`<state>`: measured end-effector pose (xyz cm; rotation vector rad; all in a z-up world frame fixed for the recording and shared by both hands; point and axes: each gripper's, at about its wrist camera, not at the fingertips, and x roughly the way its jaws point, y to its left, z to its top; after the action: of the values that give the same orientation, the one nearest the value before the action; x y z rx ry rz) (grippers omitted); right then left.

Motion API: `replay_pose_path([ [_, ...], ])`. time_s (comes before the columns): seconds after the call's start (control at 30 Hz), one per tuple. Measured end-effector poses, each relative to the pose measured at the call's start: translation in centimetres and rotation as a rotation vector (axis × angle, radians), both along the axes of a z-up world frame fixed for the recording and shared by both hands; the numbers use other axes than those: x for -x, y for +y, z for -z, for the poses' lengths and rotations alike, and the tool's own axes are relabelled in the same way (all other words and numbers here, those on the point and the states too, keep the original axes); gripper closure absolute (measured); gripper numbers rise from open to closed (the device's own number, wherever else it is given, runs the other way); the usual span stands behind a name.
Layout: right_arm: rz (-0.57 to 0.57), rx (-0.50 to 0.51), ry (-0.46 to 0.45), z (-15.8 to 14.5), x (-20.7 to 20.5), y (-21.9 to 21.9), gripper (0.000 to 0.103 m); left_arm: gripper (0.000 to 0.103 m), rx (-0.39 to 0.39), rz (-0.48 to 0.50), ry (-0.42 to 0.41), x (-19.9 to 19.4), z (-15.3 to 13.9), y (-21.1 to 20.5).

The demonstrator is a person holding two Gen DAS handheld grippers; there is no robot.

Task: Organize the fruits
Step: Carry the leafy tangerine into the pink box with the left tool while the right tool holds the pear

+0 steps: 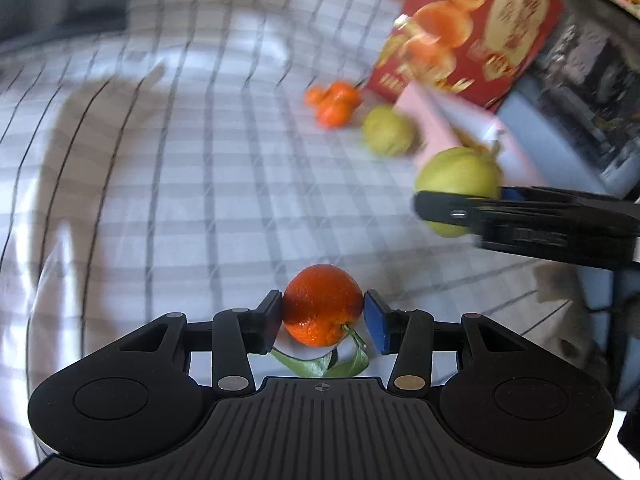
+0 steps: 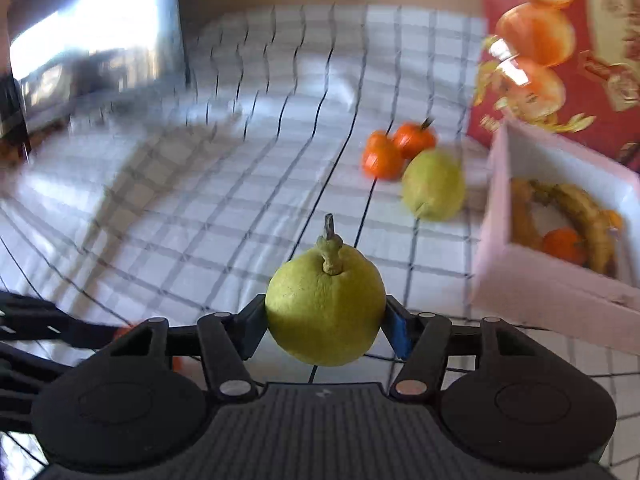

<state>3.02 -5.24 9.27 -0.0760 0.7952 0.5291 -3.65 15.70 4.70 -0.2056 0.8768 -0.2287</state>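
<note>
My left gripper (image 1: 323, 320) is shut on an orange (image 1: 320, 300) with green leaves, held just over the checked cloth (image 1: 160, 160). My right gripper (image 2: 326, 330) is shut on a green pear (image 2: 324, 296), stem pointing away, both pads pressing its sides. In the left wrist view that pear (image 1: 456, 172) shows at the right with a black finger (image 1: 460, 214) across it. A second pear (image 2: 434, 186) and small tangerines (image 2: 396, 148) lie on the cloth near a pink box (image 2: 552, 280), which holds bananas (image 2: 588, 216) and one orange fruit (image 2: 564, 242).
A red gift box (image 2: 580, 60) printed with oranges stands behind the pink box. A dark shiny appliance (image 2: 92, 40) sits at the far left of the right wrist view. Dark clutter (image 1: 588, 92) lines the right edge in the left wrist view. The cloth is wrinkled.
</note>
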Motion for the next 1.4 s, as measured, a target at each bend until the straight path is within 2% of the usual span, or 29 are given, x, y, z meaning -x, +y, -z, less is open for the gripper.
replay_pose_path([
  [0.1, 0.053, -0.028, -0.111, -4.4, 1.1, -3.1, 0.042, 0.053, 0.023, 0.067, -0.122, -2.2, -4.0, -1.7],
  [0.2, 0.115, -0.008, -0.231, -8.3, 2.2, -6.8, 0.042, 0.053, 0.050, 0.125, -0.228, -5.1, -7.5, -4.0],
  [0.33, 0.215, 0.046, -0.270, -10.2, 2.8, -10.9, 0.042, 0.053, 0.111, 0.204, -0.271, -9.5, -9.7, -8.2],
  [0.47, 0.301, 0.066, -0.204, -9.1, 3.1, -14.9, 0.042, 0.053, 0.136, 0.257, -0.226, -13.7, -8.3, -13.3],
  [0.63, 0.361, 0.067, -0.091, -6.4, 3.1, -19.1, 0.042, 0.053, 0.085, 0.235, -0.101, -19.7, -4.0, -18.2],
  [0.77, 0.360, 0.055, -0.040, -4.6, 2.9, -21.1, 0.043, 0.053, 0.035, 0.180, -0.053, -22.4, -1.1, -19.8],
  [0.9, 0.336, 0.045, -0.024, -4.0, 2.3, -22.3, 0.043, 0.053, 0.043, 0.140, -0.040, -24.8, 0.0, -20.3],
  [0.97, 0.316, 0.036, -0.020, -3.9, 1.7, -22.7, 0.043, 0.053, 0.017, 0.118, -0.010, -25.8, 0.4, -20.8],
  [1.07, 0.286, 0.023, -0.026, -3.8, 1.3, -23.2, 0.043, 0.053, 0.011, 0.095, -0.015, -26.2, 0.6, -21.3],
  [1.17, 0.262, 0.007, -0.032, -3.9, 0.5, -23.5, 0.043, 0.053, 0.007, 0.067, -0.085, -26.1, -0.1, -21.4],
  [1.23, 0.249, 0.001, -0.036, -3.9, -0.1, -23.5, 0.043, 0.053, -0.042, 0.043, -0.128, -26.1, -0.4, -21.5],
  [1.3, 0.230, -0.008, -0.045, -4.0, -0.9, -23.4, 0.043, 0.053, -0.104, 0.031, -0.111, -26.7, -0.1, -21.7],
  [1.4, 0.201, -0.021, -0.044, -4.0, -2.4, -23.1, 0.043, 0.054, -0.150, 0.031, -0.083, -27.4, 0.8, -21.7],
])
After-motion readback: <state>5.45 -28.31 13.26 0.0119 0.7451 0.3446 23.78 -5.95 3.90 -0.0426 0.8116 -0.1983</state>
